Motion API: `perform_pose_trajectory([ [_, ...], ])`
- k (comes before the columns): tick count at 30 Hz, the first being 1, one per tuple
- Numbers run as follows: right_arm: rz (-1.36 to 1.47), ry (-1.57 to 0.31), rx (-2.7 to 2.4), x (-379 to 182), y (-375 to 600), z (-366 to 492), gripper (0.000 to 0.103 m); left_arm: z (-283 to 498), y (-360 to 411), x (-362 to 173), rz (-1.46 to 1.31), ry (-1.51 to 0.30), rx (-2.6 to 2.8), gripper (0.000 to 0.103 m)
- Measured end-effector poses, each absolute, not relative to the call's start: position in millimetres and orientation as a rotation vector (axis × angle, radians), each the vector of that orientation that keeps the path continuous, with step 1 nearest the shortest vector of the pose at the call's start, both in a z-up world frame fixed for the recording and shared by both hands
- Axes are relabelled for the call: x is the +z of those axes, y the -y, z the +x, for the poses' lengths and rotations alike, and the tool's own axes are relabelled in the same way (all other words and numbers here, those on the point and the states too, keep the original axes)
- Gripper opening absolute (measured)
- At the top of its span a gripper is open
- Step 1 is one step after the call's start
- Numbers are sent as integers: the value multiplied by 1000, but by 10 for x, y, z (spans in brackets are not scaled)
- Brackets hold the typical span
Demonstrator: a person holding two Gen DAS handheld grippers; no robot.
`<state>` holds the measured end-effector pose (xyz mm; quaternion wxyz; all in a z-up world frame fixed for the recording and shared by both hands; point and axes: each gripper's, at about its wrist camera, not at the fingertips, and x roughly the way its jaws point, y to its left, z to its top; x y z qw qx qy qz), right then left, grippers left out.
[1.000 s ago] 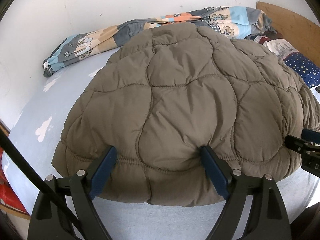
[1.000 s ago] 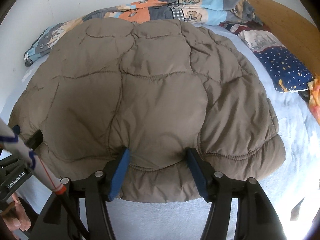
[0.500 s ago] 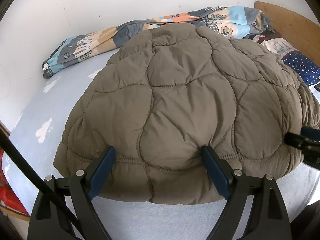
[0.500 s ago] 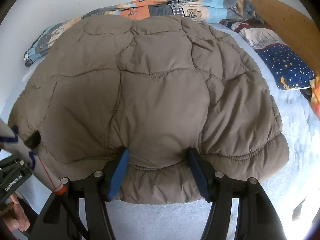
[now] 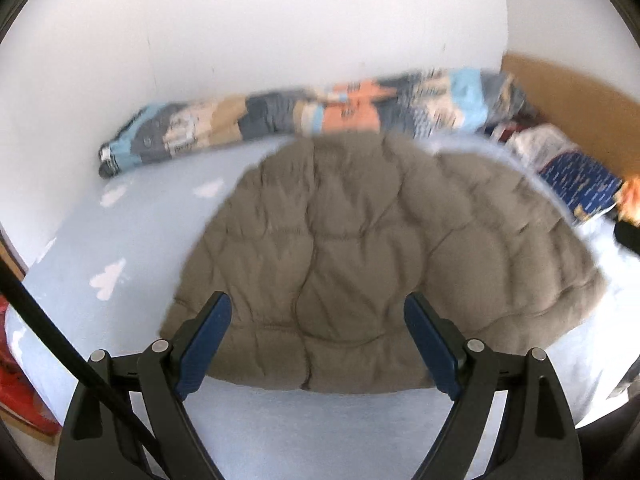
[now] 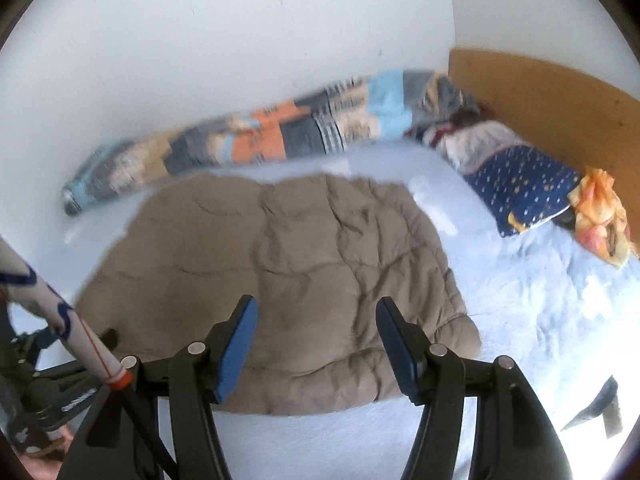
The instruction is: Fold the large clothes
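A pale blue bed fills a white-walled corner, both views blurred. Nearest, the left tongs and the right tongs are both spread wide, pinching nothing, above the near hem of the brown quilted jacket, which lies flat on the sheet. Beyond it, a patchwork blanket runs along the wall, with a starry navy pillow by the wooden headboard.

- Light blue bed sheet with white cloud print, bare toward the near edge.
- Patchwork duvet rolled along the white wall.
- Navy starred pillow beside wooden headboard.
- Orange cloth touching the pillow's near end.
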<state>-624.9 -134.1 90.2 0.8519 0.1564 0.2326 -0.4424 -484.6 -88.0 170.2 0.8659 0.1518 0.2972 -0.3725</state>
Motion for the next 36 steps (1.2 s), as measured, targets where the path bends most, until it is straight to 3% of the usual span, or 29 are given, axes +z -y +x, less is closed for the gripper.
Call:
perform_pose_trajectory([
  [3, 335, -423, -891, 1071, 922, -6423, 72, -5106, 625, 1954, 294, -578, -807, 87],
  [10, 292, -367, -836, 1383, 179, -6699, 74, -5645, 24, 2410, 287, -520, -827, 87],
  [17, 234, -292, -771, 1685, -458, -6906, 88, -5901, -339, 2857, 252, -480, -799, 94],
  [36, 188, -307, -782, 1701, -651, -6854, 92, -5946, -378, 2892, 253, -491, -797, 97],
])
